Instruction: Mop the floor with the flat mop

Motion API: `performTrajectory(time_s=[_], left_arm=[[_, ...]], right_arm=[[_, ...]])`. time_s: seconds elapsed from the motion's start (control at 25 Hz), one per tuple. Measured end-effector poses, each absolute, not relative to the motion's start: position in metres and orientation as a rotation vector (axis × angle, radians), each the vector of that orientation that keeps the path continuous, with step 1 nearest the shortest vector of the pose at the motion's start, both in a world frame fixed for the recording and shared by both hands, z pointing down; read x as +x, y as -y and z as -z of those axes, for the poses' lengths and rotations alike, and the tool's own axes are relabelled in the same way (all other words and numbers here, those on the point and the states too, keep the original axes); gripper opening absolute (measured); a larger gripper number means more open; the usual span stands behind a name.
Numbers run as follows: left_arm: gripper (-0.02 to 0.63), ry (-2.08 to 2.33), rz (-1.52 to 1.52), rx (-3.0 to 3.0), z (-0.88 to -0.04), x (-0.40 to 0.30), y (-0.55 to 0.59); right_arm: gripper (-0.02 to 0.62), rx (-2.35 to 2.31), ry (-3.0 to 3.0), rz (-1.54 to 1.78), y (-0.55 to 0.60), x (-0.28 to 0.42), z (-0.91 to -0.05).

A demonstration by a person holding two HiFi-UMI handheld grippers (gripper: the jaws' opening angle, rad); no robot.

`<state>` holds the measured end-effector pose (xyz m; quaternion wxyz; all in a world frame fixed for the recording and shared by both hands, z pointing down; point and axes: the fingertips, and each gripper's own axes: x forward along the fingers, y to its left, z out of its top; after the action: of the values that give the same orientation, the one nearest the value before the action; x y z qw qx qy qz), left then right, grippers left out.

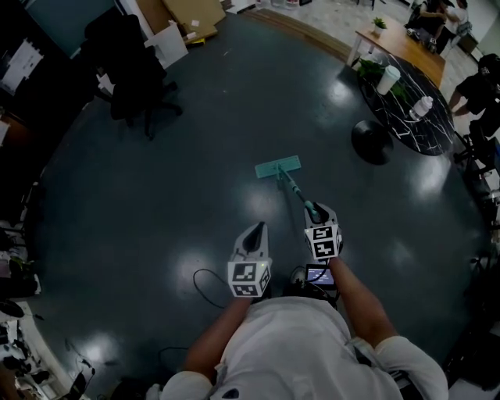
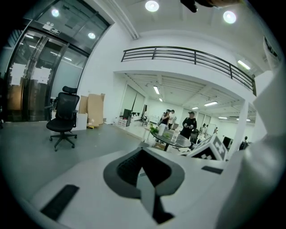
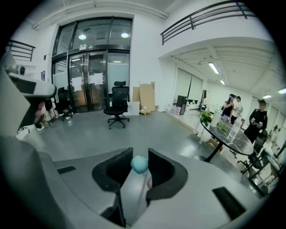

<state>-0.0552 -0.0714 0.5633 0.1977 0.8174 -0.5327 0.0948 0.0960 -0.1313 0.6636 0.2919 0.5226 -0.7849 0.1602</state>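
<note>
legible text: none in any view
left gripper (image 1: 254,232), marker cube (image 1: 248,279): black-white square patterns, no characters
right gripper (image 1: 317,211), its cube (image 1: 323,241): same patterns
door sign (image 3: 87,46): too small to read

On the floor (image 1: 141,203) straight ahead of us lies the flat mop head (image 1: 278,167). The mop handle (image 1: 294,190) runs back from it toward us and sits between the jaws of our right gripper (image 1: 316,212). Our left gripper (image 1: 256,230) is just left of it, apart from the handle. Far ahead to the left stands an office chair (image 1: 129,66), with cardboard boxes (image 1: 191,14) behind it. To the right stands a round table (image 1: 414,134), with a person (image 1: 478,92) beyond it
</note>
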Motion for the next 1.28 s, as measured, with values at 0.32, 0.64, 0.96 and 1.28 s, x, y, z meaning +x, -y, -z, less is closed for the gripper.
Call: performTrajectory(time_s=[0.32,0.64,0.96,1.28], left_arm=[[0.005,1.507,-0.291,2.279,-0.559,-0.062,0.074],[0.005,1.54,-0.318,2.255,-0.556,-0.087,0.063],[0.005,1.49,-0.29,2.301,-0.555,-0.072,0.049],[0.005,1.424,-0.257,2.352,-0.542,-0.06,0.027]], right_arm=[[0.11,1.435,2.014,-0.487,0.22,0.082,-0.711],[0.109,1.381,1.938,-0.498,0.221,0.078,-0.74],[0.109,1.364,1.952,-0.501,0.135,0.105,-0.696],[0.109,1.345,1.997,-0.519,0.009,0.121,-0.624]])
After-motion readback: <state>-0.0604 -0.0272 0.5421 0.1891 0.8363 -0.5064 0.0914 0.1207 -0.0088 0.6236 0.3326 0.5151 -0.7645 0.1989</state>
